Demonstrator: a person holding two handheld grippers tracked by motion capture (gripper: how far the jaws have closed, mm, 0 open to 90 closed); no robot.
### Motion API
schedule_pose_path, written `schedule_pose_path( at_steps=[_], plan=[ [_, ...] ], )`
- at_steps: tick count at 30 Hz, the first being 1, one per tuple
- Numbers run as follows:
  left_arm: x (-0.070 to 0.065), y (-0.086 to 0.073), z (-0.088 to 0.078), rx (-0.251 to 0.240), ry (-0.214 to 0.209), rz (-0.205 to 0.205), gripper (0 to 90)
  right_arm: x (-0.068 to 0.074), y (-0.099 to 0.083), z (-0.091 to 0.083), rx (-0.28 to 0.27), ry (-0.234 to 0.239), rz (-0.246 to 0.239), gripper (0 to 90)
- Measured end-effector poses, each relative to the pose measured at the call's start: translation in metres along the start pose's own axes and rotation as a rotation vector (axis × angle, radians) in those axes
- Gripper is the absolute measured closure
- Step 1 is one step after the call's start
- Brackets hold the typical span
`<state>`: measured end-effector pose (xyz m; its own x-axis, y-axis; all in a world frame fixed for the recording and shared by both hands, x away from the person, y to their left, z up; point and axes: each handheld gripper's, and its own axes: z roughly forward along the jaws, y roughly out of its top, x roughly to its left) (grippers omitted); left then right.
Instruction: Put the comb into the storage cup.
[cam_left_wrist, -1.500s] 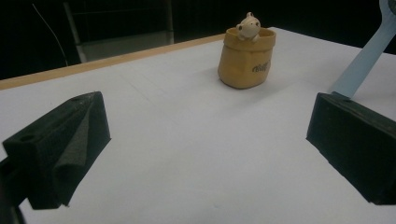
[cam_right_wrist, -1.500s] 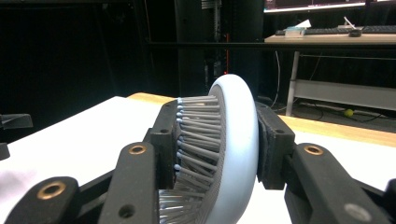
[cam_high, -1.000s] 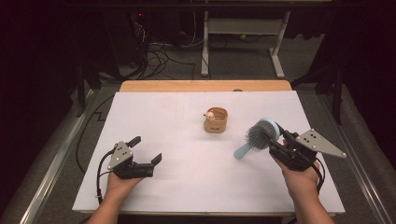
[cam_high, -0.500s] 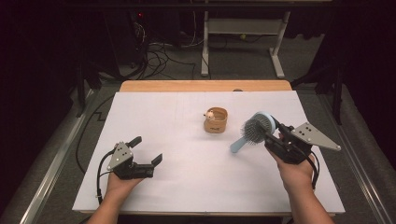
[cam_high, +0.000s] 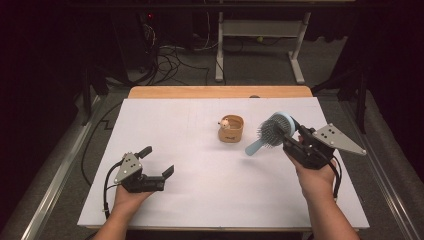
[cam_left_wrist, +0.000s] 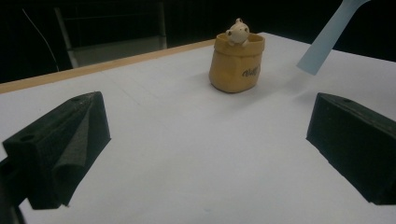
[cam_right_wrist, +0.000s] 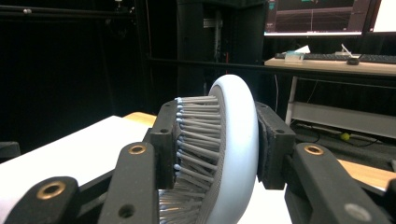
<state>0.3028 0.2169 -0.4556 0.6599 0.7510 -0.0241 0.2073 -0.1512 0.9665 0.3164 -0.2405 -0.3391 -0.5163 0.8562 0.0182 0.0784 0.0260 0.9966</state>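
In the left gripper view the hairbrush (cam_left_wrist: 327, 39) is cut off by the top edge above the pouch (cam_left_wrist: 236, 63), so just its handle shows. The pouch's printed word is too blurred to read. In the right gripper view the bottom edge crops the hairbrush (cam_right_wrist: 233, 154).

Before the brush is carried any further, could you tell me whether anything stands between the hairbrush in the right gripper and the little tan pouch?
Nothing visible does. The right gripper is shut on the hairbrush by its head, held above the table. Only bare white surface lies between its handle tip and the tan pouch. The left gripper rests open, well off to the side.
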Motion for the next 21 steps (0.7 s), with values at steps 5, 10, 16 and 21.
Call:
schedule_pose_path(
  at_steps=[5, 10, 16, 21],
  plan=[
    [0.000, 0.000, 0.000, 0.003, -0.001, 0.009, 0.5, 0.000, 0.005, 0.001, -0.013, 0.001, -0.002, 59.6],
    [-0.001, 0.000, 0.000, -0.006, -0.008, 0.010, 0.5, 0.000, 0.010, 0.002, -0.023, -0.003, -0.002, 59.6],
    [-0.001, 0.000, 0.000, -0.004, -0.010, 0.012, 0.4, 0.000, 0.018, 0.003, -0.039, -0.008, -0.003, 59.6],
    [-0.001, 0.000, 0.000, 0.000, -0.003, 0.021, 0.5, 0.001, 0.025, 0.006, -0.052, -0.009, -0.008, 59.6]
  ],
)
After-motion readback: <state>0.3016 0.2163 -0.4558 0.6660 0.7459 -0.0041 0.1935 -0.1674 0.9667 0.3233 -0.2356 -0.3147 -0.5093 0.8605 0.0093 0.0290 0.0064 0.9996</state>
